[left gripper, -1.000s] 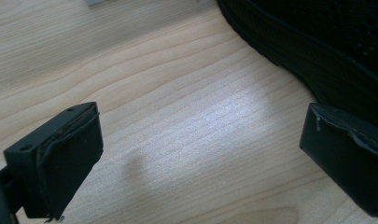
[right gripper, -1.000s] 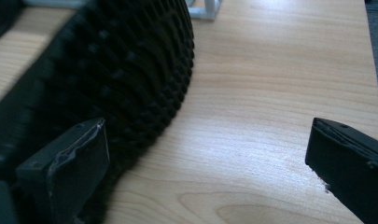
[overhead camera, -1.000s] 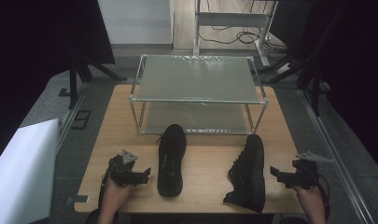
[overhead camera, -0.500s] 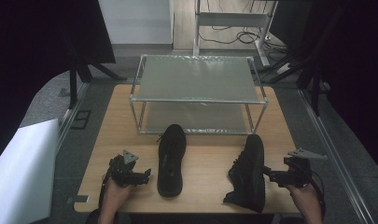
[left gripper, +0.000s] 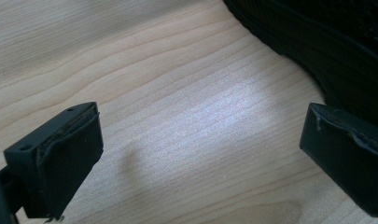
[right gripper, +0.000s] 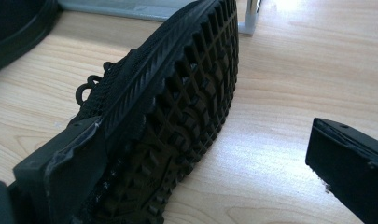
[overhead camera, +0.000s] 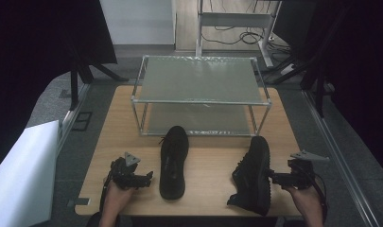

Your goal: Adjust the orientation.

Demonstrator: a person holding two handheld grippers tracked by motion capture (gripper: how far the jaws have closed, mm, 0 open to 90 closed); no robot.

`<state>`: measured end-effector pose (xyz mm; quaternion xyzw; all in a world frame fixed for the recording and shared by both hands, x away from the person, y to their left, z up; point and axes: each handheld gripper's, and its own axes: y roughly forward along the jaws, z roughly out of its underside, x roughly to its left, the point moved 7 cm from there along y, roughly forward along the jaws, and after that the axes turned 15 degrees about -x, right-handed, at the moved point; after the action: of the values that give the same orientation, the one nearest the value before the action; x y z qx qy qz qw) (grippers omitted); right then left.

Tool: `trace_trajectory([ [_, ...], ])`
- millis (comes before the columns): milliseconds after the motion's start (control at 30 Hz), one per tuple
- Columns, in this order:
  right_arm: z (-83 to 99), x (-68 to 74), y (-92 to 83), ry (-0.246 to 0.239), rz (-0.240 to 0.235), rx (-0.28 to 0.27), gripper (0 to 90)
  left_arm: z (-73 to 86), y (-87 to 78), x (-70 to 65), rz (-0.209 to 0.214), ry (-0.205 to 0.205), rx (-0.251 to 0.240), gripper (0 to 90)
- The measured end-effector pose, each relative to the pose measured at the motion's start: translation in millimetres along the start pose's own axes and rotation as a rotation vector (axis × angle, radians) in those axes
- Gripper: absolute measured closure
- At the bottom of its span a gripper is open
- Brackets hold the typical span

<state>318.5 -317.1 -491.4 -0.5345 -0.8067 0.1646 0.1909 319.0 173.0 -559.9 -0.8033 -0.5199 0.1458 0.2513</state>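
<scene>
Right hand-held gripper has moved in against the tipped right shoe, jaws open. Left hand-held gripper unchanged, open, beside the left shoe on the desk.

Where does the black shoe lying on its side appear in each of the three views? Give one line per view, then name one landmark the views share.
High view: the tipped shoe lies right of centre, near the table's front edge, beside the right gripper.
Left gripper view: I cannot place it; the dark shoe at upper right looks like the upright one.
Right gripper view: its treaded sole runs through the centre.
Shared landmark: the wooden tabletop.
</scene>
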Motion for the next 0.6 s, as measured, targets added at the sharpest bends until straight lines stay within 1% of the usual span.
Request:
trace_trajectory([
  [33,1.6,-3.5,-2.0,0.029,-0.004,0.0,0.0,-0.1,-0.3,0.1,-0.001,-0.001,-0.001,0.0],
  [100,1.9,-5.3,-3.3,0.036,-0.003,0.002,0.0,-0.2,-0.5,0.3,-0.001,-0.001,-0.002,0.0],
  [133,2.0,-7.8,-5.1,0.042,0.004,0.0,0.0,-0.3,-0.6,0.5,-0.002,-0.003,-0.003,0.0],
  [167,2.6,-13.8,-10.3,0.048,0.021,0.0,0.0,-0.4,-0.5,0.8,-0.002,-0.003,-0.003,0.0],
  [233,2.9,-15.7,-11.8,0.051,0.026,-0.003,0.0,-0.5,-0.4,0.8,-0.001,-0.003,-0.003,0.0],
  [267,4.7,-21.4,-15.7,0.068,0.037,-0.009,0.0,-0.6,-0.3,0.6,-0.001,-0.003,-0.003,0.0],
  [367,6.4,-25.8,-18.6,0.083,0.044,-0.011,0.0,-0.7,-0.3,0.0,0.0,-0.001,-0.001,0.0],
  [400,9.6,-33.1,-22.3,0.11,0.047,-0.008,0.0,-0.7,-0.1,-0.2,0.001,-0.001,-0.001,0.0],
  [467,12.6,-39.5,-25.2,0.134,0.053,-0.005,0.0,-0.8,0.5,-0.4,0.002,-0.002,0.0,0.0],
  [500,14.5,-43.3,-27.2,0.14,0.062,-0.003,0.0,-1.0,0.9,-0.7,0.002,-0.002,0.0,0.0],
  [533,14.5,-43.3,-27.2,0.14,0.062,-0.003,0.0,-1.0,0.9,-0.7,0.002,-0.002,0.0,0.0],
  [567,18.5,-51.4,-31.5,0.143,0.085,0.008,0.0,-1.2,1.5,-1.4,0.003,-0.001,0.0,0.0],
  [600,20.7,-55.6,-33.4,0.138,0.101,0.017,0.0,-1.2,1.6,-1.8,0.003,0.0,0.001,0.0],
])
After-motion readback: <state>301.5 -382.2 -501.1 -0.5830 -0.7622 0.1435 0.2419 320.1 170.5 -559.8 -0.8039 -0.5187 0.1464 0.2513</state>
